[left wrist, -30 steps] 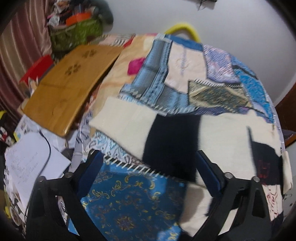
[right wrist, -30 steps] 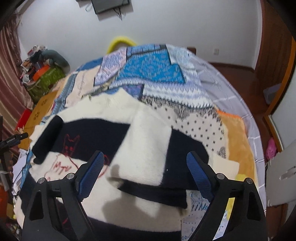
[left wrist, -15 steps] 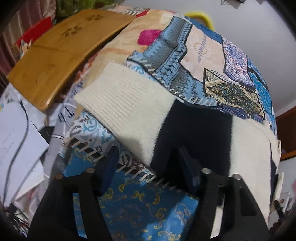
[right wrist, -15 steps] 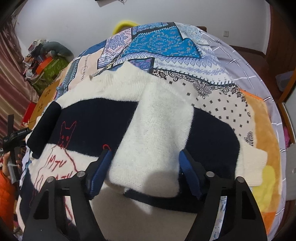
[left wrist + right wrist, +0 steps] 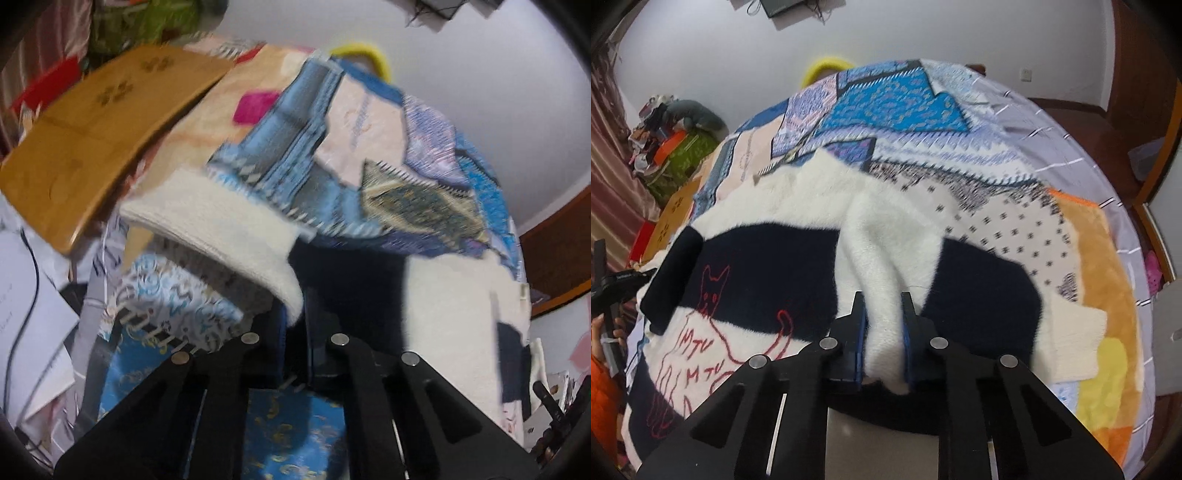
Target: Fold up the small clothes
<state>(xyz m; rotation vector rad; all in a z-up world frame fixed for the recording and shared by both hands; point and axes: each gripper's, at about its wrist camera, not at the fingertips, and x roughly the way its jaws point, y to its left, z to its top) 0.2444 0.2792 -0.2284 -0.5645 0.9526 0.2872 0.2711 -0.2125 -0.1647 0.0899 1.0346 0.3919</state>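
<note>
A small cream and navy striped sweater (image 5: pixel 768 258) with a red cat drawing lies on the patchwork bed cover (image 5: pixel 897 103). My right gripper (image 5: pixel 882 314) is shut on a bunched cream sleeve (image 5: pixel 886 236) that lies folded over the sweater's front. In the left wrist view my left gripper (image 5: pixel 293 317) is shut on the other sleeve (image 5: pixel 221 225), at the join of its cream cuff end and navy band, and lifts it off the cover. The sweater's body (image 5: pixel 450 306) stretches to the right of it.
A wooden board (image 5: pixel 92 129) leans at the bed's left side, with papers and a cable (image 5: pixel 26 295) below it. A pile of clutter (image 5: pixel 672 136) sits by the curtain at far left. An orange blanket (image 5: pixel 1097 258) lies at the bed's right edge.
Both grippers went from wide open around the sleeves to shut on them. The left sleeve now rises off the cover; the right sleeve is bunched between the jaws.
</note>
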